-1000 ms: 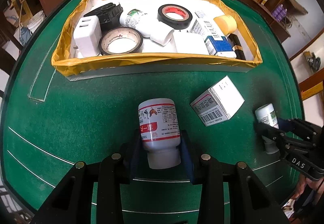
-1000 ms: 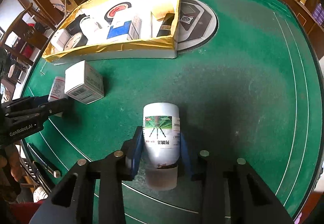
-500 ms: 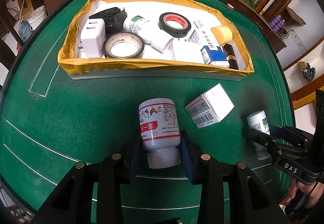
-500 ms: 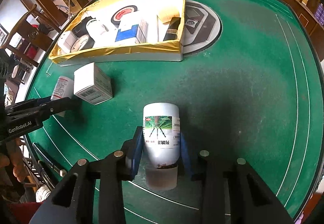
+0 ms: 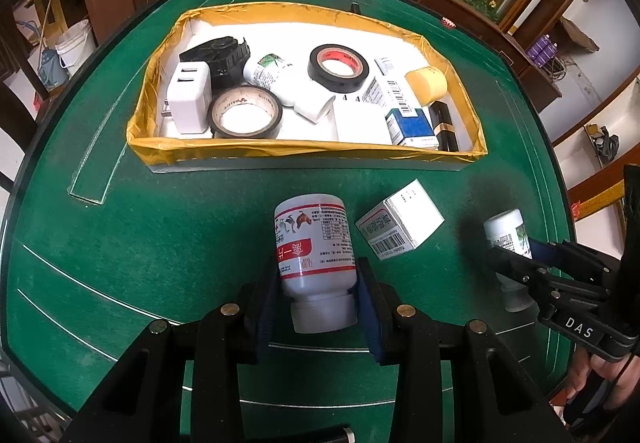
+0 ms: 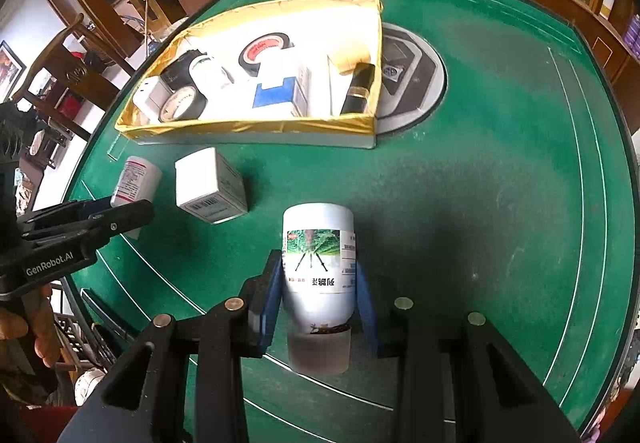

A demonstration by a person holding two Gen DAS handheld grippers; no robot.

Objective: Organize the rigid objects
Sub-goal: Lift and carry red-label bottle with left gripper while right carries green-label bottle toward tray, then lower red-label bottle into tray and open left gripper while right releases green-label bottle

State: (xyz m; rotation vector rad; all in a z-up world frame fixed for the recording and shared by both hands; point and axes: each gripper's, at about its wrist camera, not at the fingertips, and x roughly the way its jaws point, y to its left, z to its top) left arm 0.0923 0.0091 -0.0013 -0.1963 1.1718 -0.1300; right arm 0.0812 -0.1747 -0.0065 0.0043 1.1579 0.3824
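My left gripper (image 5: 318, 293) is shut on a white bottle with a red label (image 5: 314, 247), held above the green table. It also shows in the right wrist view (image 6: 134, 181). My right gripper (image 6: 318, 303) is shut on a white bottle with a green label (image 6: 318, 263), also seen at the right of the left wrist view (image 5: 506, 239). A yellow-lined tray (image 5: 168, 153) lies ahead, holding tape rolls, a charger, boxes and a bottle. A white barcode box (image 5: 400, 225) lies on the table between the grippers and the tray.
The green table (image 5: 140, 235) has white curved lines. A round grey emblem (image 6: 416, 71) lies beside the tray's right end. Wooden cabinets and shelves surround the table's far rim.
Both grippers have lifted and pulled back with their bottles, so the tray and the white box look farther away. The bottles stay gripped.
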